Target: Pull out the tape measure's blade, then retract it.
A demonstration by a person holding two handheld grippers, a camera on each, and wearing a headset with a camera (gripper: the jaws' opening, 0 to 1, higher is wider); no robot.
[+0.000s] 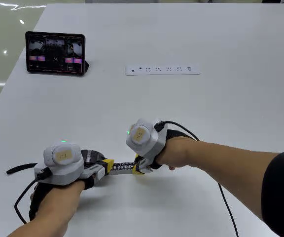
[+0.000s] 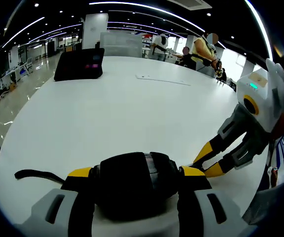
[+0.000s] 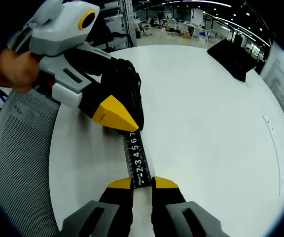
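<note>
a: where's the tape measure [image 2: 132, 180], and why is it held like that?
b: its black case sits on the near part of the table [image 1: 206, 108], toward the left edge. the left gripper [image 2: 137, 173] is clamped across its sides. i'd say that anchors the case so only the blade moves.
a: and the blade [image 3: 136, 160]?
b: a short length is out, lying flat on the table. the right gripper [image 3: 142, 183] is pinched on its free end and faces the case, so a pull straight away should draw it in line rather than bend it.
a: anything readable?
b: the blade's numerals, 2 through 7, in the right gripper view. i cannot make out any markings on the case.
a: what else is around?
b: the case's wrist strap [image 2: 33, 174] trails loose beside it. a tablet [image 1: 55, 53] stands propped near the left edge, toward the far corner. its screen is lit but too small to read. a white power strip [image 1: 162, 69] lies toward the far edge. both are well apart from the work.
</note>
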